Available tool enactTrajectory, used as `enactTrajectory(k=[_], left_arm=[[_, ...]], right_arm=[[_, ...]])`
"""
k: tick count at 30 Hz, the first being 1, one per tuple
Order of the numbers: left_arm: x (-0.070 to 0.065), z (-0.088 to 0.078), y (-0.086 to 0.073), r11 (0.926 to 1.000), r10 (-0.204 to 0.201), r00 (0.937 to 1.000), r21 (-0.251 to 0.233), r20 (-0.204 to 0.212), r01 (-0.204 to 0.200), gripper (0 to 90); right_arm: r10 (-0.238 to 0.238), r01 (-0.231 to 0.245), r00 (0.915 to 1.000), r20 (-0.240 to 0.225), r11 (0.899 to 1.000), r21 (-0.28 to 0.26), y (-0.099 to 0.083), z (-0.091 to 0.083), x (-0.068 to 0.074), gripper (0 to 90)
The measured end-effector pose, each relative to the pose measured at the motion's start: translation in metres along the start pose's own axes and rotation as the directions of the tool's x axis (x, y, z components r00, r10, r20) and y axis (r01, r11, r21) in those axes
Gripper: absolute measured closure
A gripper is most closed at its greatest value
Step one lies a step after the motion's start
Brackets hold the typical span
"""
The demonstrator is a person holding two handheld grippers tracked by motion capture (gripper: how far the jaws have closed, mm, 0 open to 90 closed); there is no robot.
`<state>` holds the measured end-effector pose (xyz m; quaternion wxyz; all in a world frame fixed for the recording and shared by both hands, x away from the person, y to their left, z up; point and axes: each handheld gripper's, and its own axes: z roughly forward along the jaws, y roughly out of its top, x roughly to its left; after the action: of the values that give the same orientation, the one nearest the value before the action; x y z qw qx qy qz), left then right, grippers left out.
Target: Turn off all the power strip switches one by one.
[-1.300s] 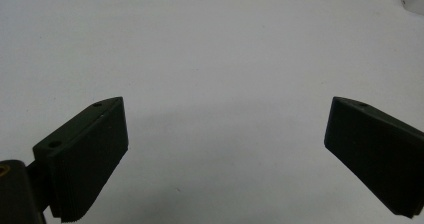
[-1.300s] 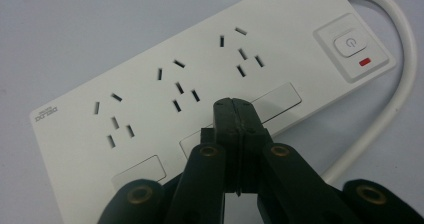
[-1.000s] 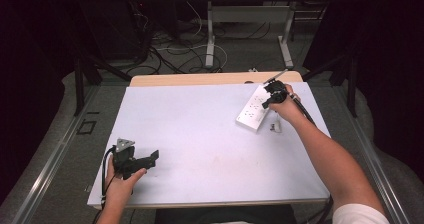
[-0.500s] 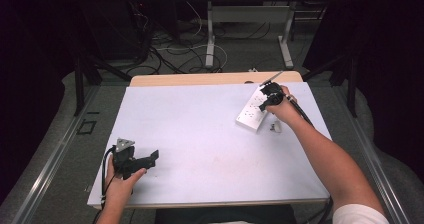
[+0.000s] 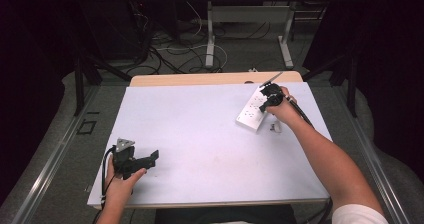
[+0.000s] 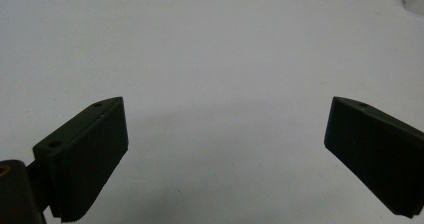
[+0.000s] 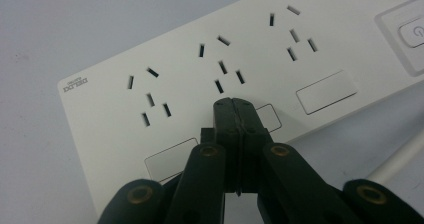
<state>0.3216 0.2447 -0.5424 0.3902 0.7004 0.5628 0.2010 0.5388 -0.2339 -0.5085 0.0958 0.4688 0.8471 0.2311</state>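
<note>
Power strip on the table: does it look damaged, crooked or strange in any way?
No damage shows. The power strip lies slanted to the table edges, near the far right corner. The right gripper, jaws closed, hangs over its middle sockets.

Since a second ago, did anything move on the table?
Hardly. The right claw has stayed shut over the white power strip, with only a tiny shift of the hand; the strip lies where it was. The left claw still rests open near the table edge.

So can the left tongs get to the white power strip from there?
Probably not without moving far: the left tongs sit open at the near left, the power strip lies across the table. Nothing blocks the way.
</note>
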Motion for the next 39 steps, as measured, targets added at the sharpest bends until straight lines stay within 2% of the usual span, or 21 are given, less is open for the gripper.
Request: enactTrajectory(k=[3, 7, 10, 11, 15, 20, 23, 24, 25, 26, 27, 30, 35, 38, 39], left_arm=[[0.0, 0.0001, 0.0, 1.0, 0.0, 1.0, 0.001, 0.0, 0.0, 3.6], [-0.0002, 0.0001, 0.0001, 1.0, 0.002, 1.0, 0.0, 0.001, -0.002, 3.6], [-0.0002, -0.0002, 0.0001, 1.0, 0.001, 1.0, 0.0, 0.0, -0.001, 3.6], [-0.0002, -0.0003, 0.0001, 1.0, 0.001, 1.0, 0.0, -0.001, -0.001, 3.7], [-0.0002, -0.0005, 0.0, 1.0, 0.003, 1.0, 0.0, -0.001, -0.003, 3.6], [-0.0001, -0.0005, 0.0, 1.0, -0.001, 1.0, -0.001, -0.001, 0.001, 3.7], [0.0, -0.0004, 0.0, 1.0, -0.001, 1.0, -0.001, -0.001, 0.001, 3.7], [0.0, -0.0005, 0.0, 1.0, 0.0, 1.0, -0.002, -0.002, 0.0, 3.7], [0.0, -0.0005, 0.0001, 1.0, -0.001, 1.0, -0.003, -0.003, 0.001, 3.7], [0.0002, -0.0005, 0.0002, 1.0, 0.0, 1.0, -0.003, -0.002, 0.0, 3.7], [0.0003, -0.0006, 0.0002, 1.0, 0.002, 1.0, -0.004, -0.002, -0.002, 3.6], [0.0006, -0.0008, 0.0004, 1.0, 0.002, 1.0, -0.004, -0.002, -0.002, 3.6], [0.001, -0.0014, 0.0005, 1.0, 0.002, 1.0, 0.0, -0.002, -0.002, 3.7], [0.0011, -0.0017, 0.0005, 1.0, 0.002, 1.0, -0.001, -0.002, -0.002, 3.6], [0.0011, -0.0015, 0.0003, 1.0, 0.001, 1.0, -0.005, -0.002, -0.001, 3.7]], right_arm=[[0.023, -0.023, 0.9997, 0.0, 1.0, -0.009, -0.0002, 0.0009, 0.0006, 90.0], [0.004, -0.004, 1.0, -0.002, 1.0, -0.016, -0.0006, 0.001, 0.0001, 90.0], [0.006, -0.006, 1.0, -0.001, 1.0, -0.017, -0.0008, 0.0022, 0.0, 90.0], [0.003, -0.003, 1.0, 0.007, 1.0, 0.002, -0.0016, 0.0032, 0.0004, 90.0], [0.0, 0.0, 0.9999, 0.014, 1.0, 0.012, -0.0013, 0.0024, 0.0018, 90.0], [0.01, -0.01, 0.9999, 0.002, 1.0, -0.013, -0.0022, 0.0036, 0.0008, 90.0], [0.007, -0.007, 0.9999, 0.007, 1.0, 0.017, -0.0014, 0.0016, 0.0011, 90.0], [0.008, -0.008, 1.0, -0.002, 1.0, -0.008, -0.002, 0.0033, 0.0009, 90.0], [0.009, -0.009, 0.9999, 0.007, 1.0, -0.001, -0.0017, 0.0027, 0.0008, 90.0], [0.025, -0.026, 0.9996, -0.012, 0.999, -0.026, -0.0023, 0.0042, 0.001, 90.0], [0.01, -0.01, 0.9999, -0.009, 1.0, -0.015, -0.0015, 0.0036, 0.0, 90.0], [0.004, -0.004, 1.0, 0.005, 1.0, 0.011, -0.0009, 0.0021, 0.0018, 90.0], [-0.013, 0.013, 0.9999, 0.005, 1.0, -0.008, -0.0018, 0.0026, 0.0053, 90.0], [-0.013, 0.013, 0.9999, 0.006, 1.0, 0.014, -0.0007, -0.0019, 0.0085, 90.0], [-0.018, 0.018, 0.9998, 0.002, 1.0, 0.005, -0.0007, -0.0023, 0.009, 90.0]])
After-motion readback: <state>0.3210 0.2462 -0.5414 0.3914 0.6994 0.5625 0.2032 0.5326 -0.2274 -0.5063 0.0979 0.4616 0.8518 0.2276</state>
